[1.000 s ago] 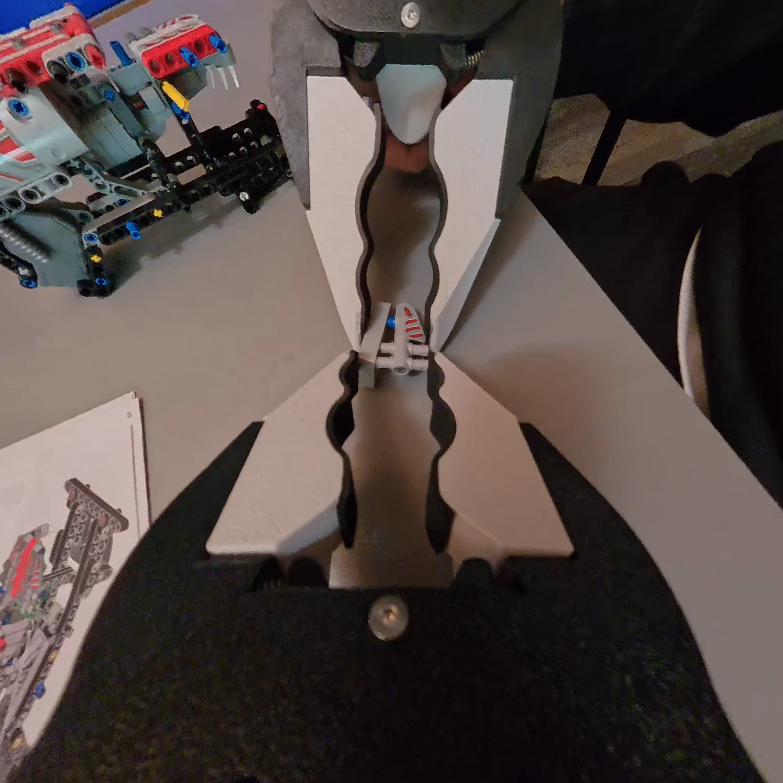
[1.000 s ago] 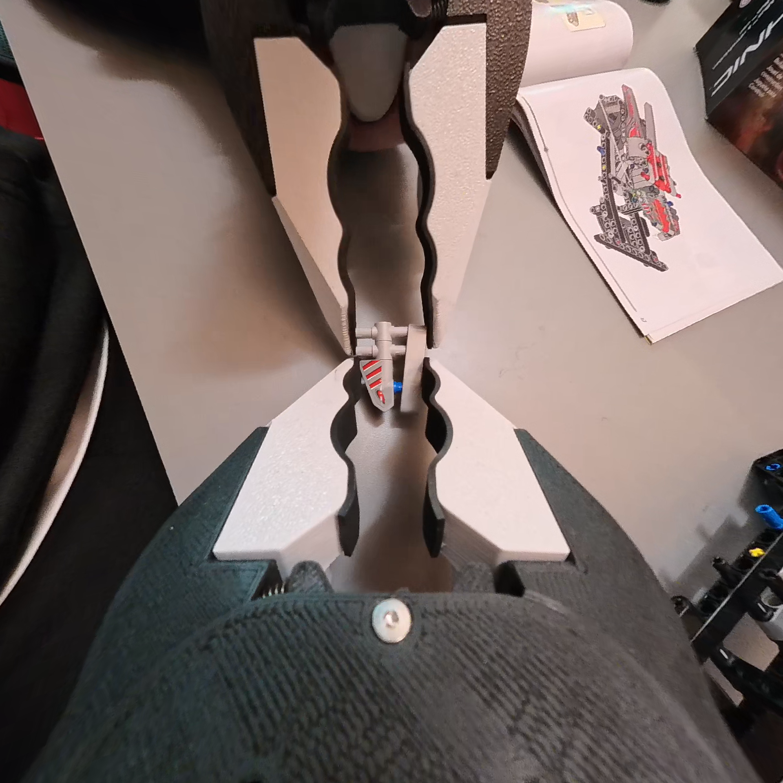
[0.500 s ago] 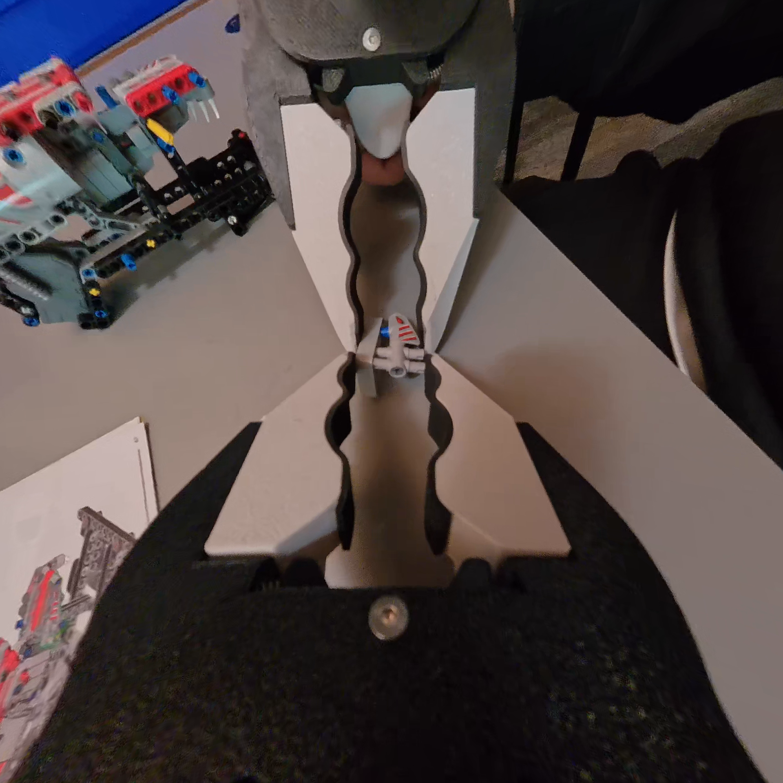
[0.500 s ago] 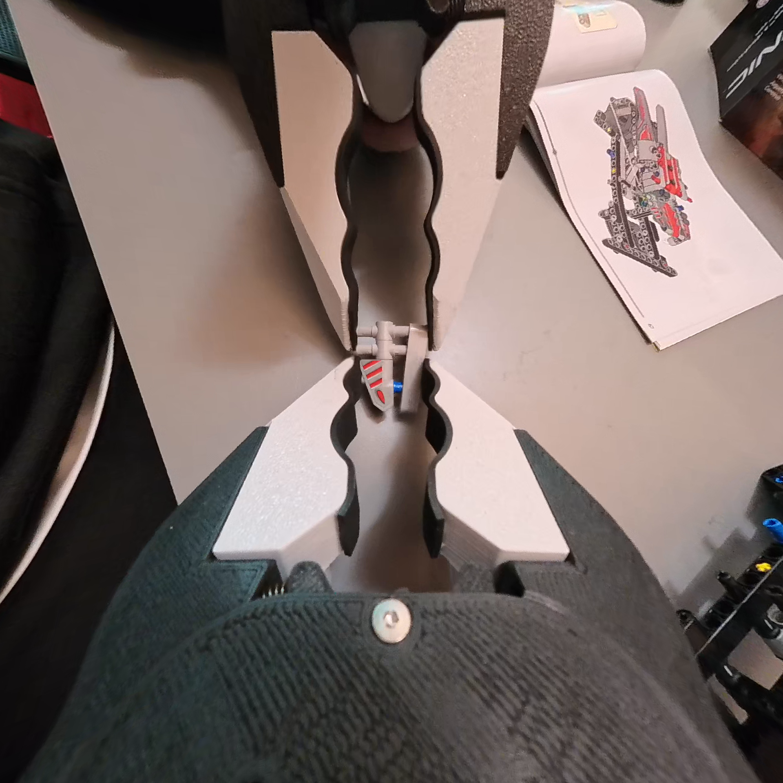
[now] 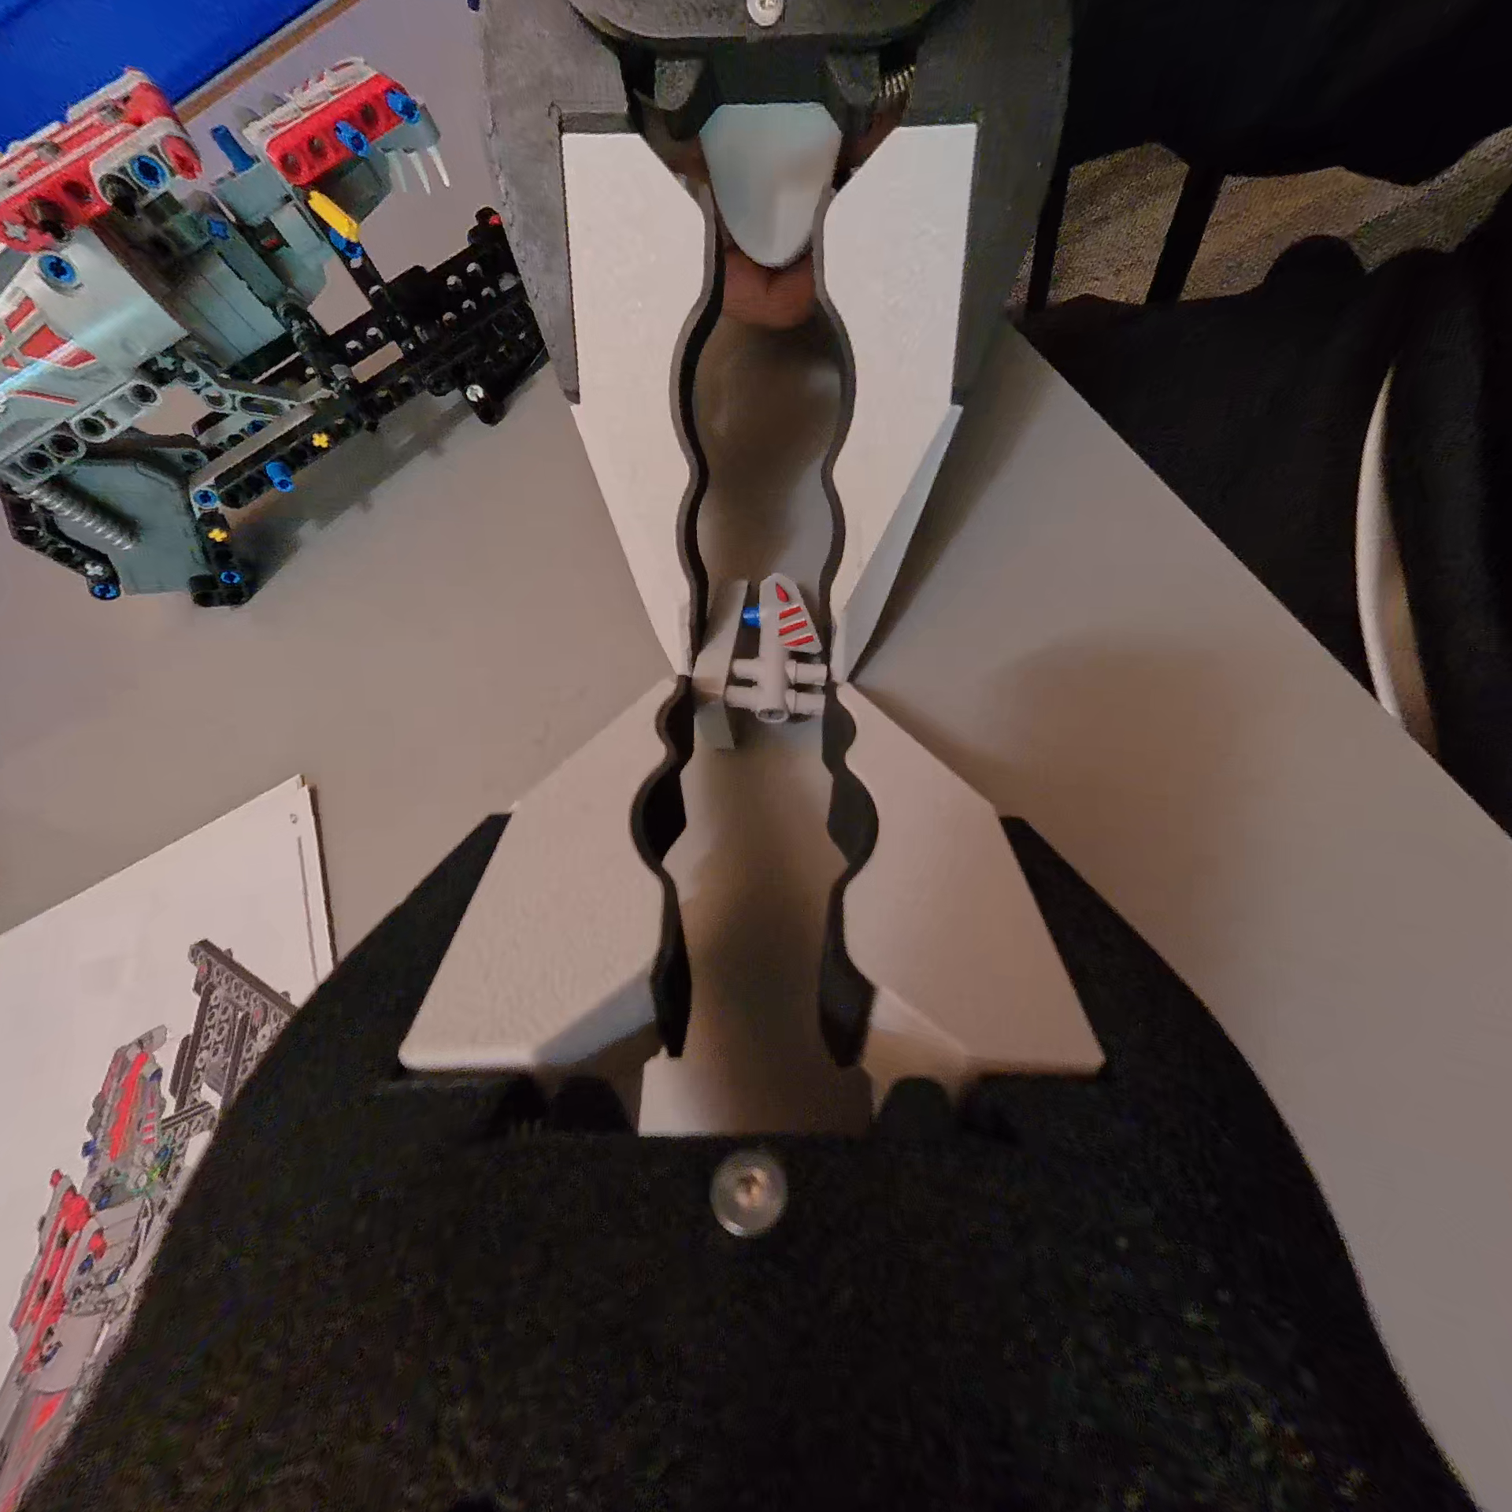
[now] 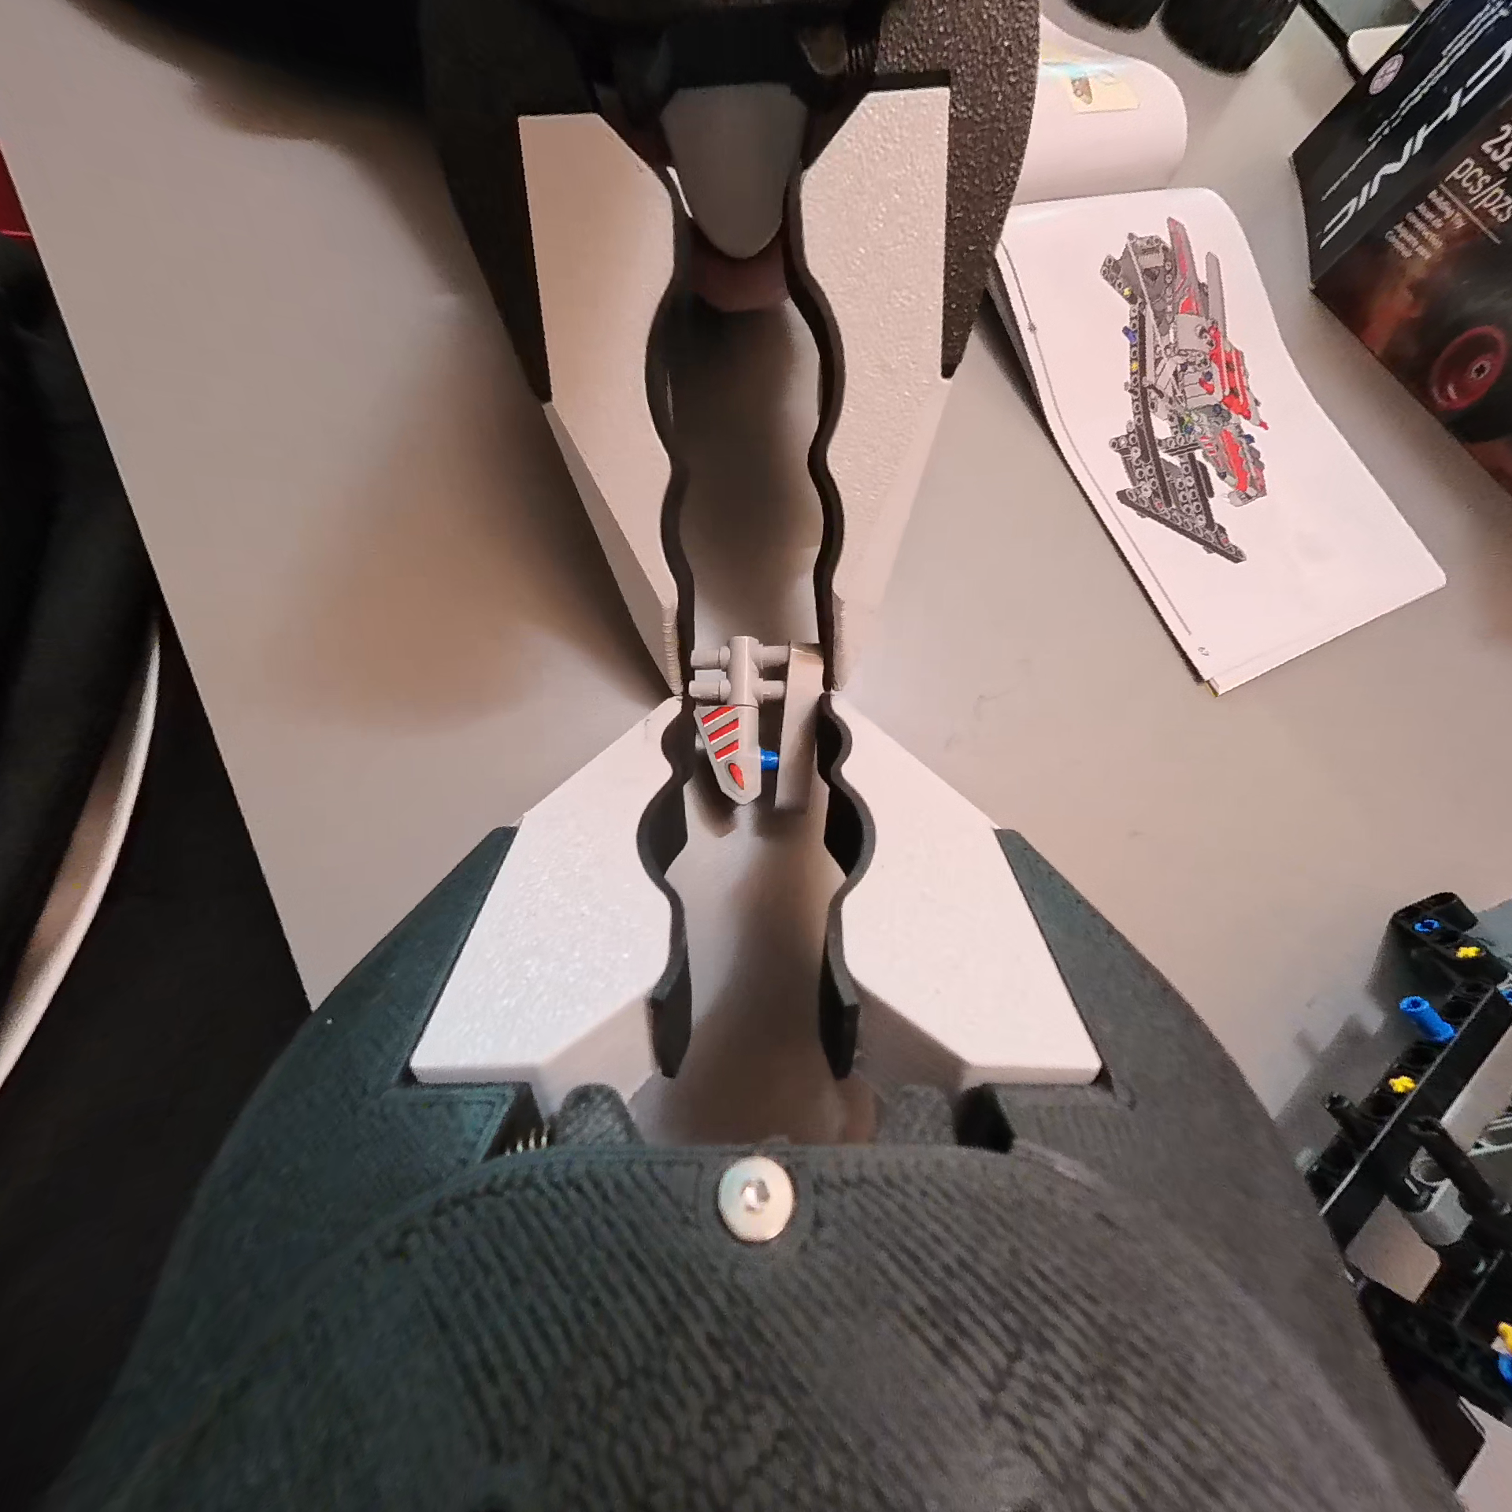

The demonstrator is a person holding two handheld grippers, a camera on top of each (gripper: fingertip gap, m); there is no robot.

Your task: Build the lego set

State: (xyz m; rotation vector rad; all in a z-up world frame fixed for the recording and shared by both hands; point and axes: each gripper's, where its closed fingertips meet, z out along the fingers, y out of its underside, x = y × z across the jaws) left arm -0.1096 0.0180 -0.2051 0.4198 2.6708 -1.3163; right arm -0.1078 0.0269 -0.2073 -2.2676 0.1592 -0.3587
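The left gripper [image 5: 757,695] and right gripper [image 6: 753,704] meet tip to tip above the grey table [image 5: 409,695], both clamped narrow on one small grey lego piece [image 6: 749,720] with red stripes. A black box [image 6: 1424,221] with white lettering sits beside the open instruction booklet [image 6: 1227,442]. The half-built model [image 5: 204,344] stands near a blue wall strip [image 5: 106,57].

Left claw [image 5: 757,695], right claw [image 6: 757,695]: white wavy-edged fingers, black textured bodies, 1 screw each.
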